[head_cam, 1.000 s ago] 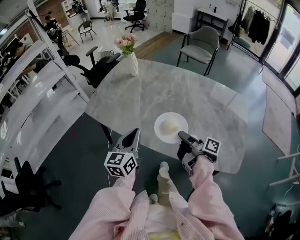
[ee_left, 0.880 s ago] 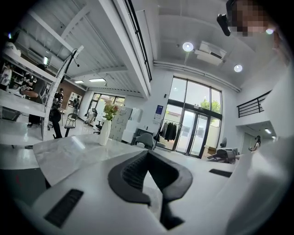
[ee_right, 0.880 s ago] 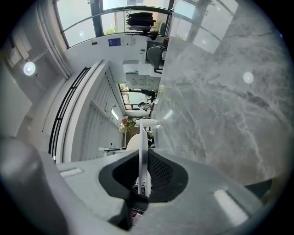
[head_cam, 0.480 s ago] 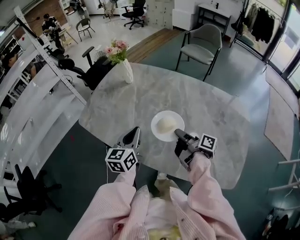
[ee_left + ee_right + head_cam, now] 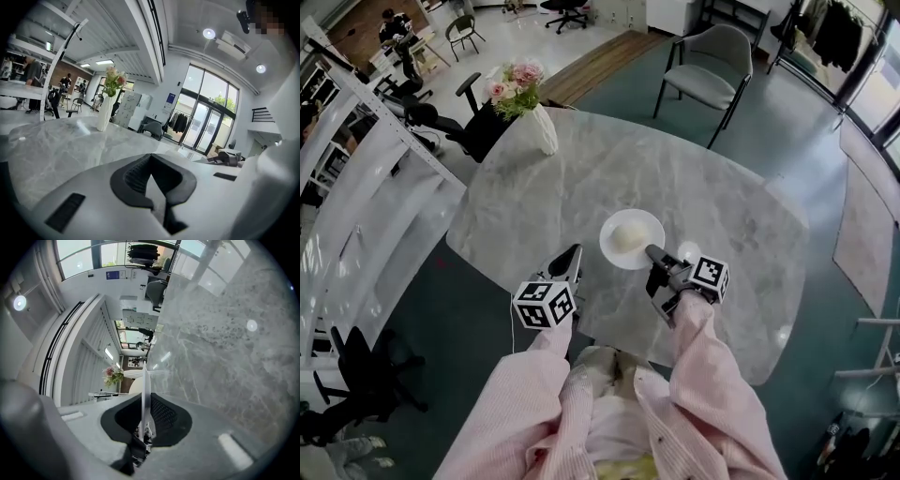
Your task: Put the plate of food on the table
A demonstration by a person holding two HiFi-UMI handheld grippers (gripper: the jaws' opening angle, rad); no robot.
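A white plate point(image 5: 631, 238) with a pale round mound of food point(image 5: 625, 236) hangs low over the grey marble table point(image 5: 703, 178), close to its near edge. My right gripper point(image 5: 652, 254) is shut on the plate's near rim. In the right gripper view the plate point(image 5: 146, 390) shows edge-on, pinched between the jaws of my right gripper point(image 5: 146, 416). I cannot tell whether the plate touches the tabletop. My left gripper point(image 5: 573, 255) hovers at the table's near edge, left of the plate. In its own view my left gripper point(image 5: 151, 176) is shut with nothing held.
A white vase of pink flowers point(image 5: 542, 129) stands at the table's far left corner. A grey chair point(image 5: 706, 58) sits beyond the far side and a black office chair point(image 5: 441, 117) at the left. White shelving point(image 5: 356, 178) runs along the left.
The plate, held by my right gripper, has moved from the table's near edge farther in over the tabletop. Both grippers have come forward with it.
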